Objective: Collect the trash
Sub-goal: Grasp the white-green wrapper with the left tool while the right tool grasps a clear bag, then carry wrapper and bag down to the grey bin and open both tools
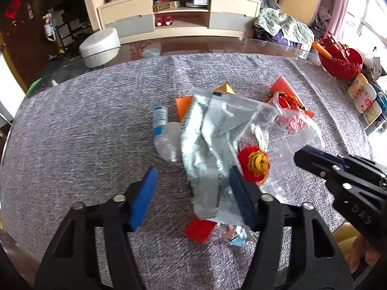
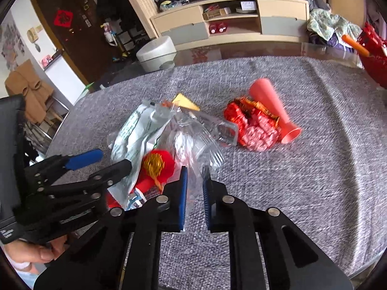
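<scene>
Trash pile [image 1: 212, 145] w/ clear plastic [image 2: 200, 140] in right gripper [image 2: 194, 176]

The worktop [image 2: 302, 181] lies bare and grey to the right and near side of the trash pile [image 1: 212, 140], and wide on its left, so a gripper passes freely there. The pile itself crowds the middle: a silver pouch [image 1: 208, 145], clear plastic [image 2: 200, 142] and a red wrapper [image 2: 251, 125] beside a pink cone [image 2: 273, 111]. A red basket [image 1: 338, 60] and bottles [image 1: 362, 96] block the far right edge.
</scene>
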`<action>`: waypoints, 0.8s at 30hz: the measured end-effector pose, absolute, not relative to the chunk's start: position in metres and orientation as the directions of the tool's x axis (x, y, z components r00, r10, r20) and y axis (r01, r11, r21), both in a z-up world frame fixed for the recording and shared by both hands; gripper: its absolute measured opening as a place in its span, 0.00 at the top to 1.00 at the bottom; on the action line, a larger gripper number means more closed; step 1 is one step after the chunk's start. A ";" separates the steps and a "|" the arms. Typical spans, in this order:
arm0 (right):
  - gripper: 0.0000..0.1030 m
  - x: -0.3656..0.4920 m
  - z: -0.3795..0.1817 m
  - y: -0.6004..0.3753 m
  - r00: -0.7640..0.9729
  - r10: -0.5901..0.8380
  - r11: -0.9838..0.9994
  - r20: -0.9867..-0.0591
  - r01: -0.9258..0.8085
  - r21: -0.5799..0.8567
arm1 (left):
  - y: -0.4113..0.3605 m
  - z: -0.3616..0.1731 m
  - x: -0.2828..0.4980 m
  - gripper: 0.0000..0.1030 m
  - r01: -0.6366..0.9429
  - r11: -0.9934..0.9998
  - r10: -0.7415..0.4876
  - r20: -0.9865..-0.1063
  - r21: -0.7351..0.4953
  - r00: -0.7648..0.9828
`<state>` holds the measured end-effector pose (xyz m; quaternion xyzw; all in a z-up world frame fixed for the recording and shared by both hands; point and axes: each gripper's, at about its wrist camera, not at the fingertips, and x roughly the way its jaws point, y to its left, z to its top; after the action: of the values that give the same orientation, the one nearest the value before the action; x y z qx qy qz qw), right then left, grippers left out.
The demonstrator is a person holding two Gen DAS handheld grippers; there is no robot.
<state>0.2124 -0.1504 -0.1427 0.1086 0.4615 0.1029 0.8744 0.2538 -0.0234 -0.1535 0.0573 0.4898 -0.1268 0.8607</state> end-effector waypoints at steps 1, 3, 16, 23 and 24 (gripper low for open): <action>0.90 0.212 -0.140 -0.152 0.562 0.271 0.958 -0.781 -0.079 0.276 | -0.025 -0.155 0.255 0.57 0.276 0.961 -0.166 -0.859 -0.030 0.484; 0.91 0.209 -0.135 -0.156 0.582 0.249 0.964 -0.774 -0.073 0.256 | -0.027 -0.158 0.258 0.72 0.280 0.959 -0.171 -0.862 -0.035 0.478; 0.92 0.195 -0.104 -0.176 0.656 0.186 0.974 -0.732 -0.028 0.223 | -0.024 -0.125 0.248 0.84 0.259 0.966 -0.152 -0.810 0.000 0.566; 0.92 0.171 -0.070 -0.182 0.706 0.169 0.976 -0.687 -0.023 0.216 | -0.023 -0.075 0.213 0.84 0.254 0.967 -0.152 -0.739 0.027 0.657; 0.92 0.164 -0.063 -0.183 0.717 0.164 0.977 -0.678 -0.023 0.213 | -0.024 -0.067 0.206 0.84 0.256 0.966 -0.154 -0.730 0.030 0.666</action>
<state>0.1637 -0.1827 -0.0625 0.0950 0.3731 0.0508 0.9215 0.2057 -0.0240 -0.0672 0.0650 0.3928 -0.1125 0.9104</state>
